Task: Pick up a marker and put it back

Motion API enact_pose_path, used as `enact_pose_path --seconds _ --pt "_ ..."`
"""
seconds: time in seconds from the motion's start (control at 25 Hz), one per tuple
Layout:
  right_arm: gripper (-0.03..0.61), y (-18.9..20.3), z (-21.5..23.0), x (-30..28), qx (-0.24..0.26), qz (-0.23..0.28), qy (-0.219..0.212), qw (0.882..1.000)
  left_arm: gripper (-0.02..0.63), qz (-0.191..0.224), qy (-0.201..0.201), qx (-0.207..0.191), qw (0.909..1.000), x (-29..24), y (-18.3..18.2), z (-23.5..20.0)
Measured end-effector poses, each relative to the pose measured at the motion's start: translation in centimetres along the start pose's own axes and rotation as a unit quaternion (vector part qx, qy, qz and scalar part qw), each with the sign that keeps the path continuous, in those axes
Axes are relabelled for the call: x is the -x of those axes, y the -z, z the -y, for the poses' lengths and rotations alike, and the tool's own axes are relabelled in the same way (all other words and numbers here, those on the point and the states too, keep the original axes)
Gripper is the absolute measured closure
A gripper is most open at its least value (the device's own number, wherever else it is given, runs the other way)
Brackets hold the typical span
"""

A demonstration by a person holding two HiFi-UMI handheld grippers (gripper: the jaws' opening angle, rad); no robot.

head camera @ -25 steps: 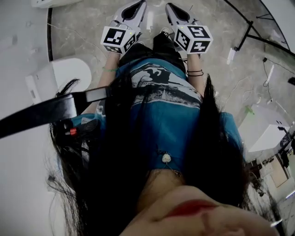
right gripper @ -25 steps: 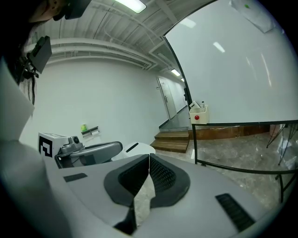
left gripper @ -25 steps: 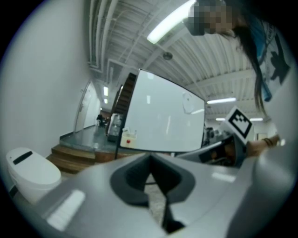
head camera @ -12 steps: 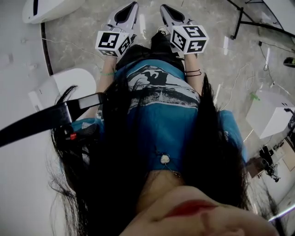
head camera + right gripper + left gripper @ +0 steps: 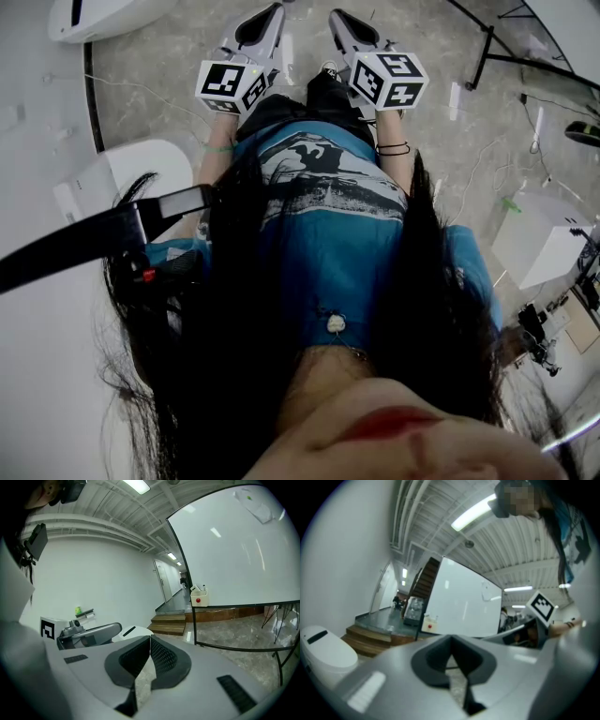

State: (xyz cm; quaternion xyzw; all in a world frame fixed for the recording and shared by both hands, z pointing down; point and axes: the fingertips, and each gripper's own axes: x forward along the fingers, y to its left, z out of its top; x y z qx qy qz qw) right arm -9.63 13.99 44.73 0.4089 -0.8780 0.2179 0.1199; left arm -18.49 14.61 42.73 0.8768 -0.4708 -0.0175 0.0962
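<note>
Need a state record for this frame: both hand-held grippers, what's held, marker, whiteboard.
left hand-held gripper: jaws together, nothing between them
right hand-held gripper: jaws together, nothing between them
pose: both held out in front of the person, side by side, not touching
whiteboard: ahead of both grippers, in a black frame
small box: white with a red dot, at the whiteboard's lower left corner
marker: none I can make out in any view
floor: grey marbled stone
</note>
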Motion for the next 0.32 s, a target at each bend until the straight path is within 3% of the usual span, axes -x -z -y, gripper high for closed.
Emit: enact_pose_path --seconds 0.32 --pt "0.566 0.36 0.67 -0.78 -0.002 -0.006 0.001 1.0 0.612 0.013 0.017 0.012 0.9997 -0.41 0.07 -0.04"
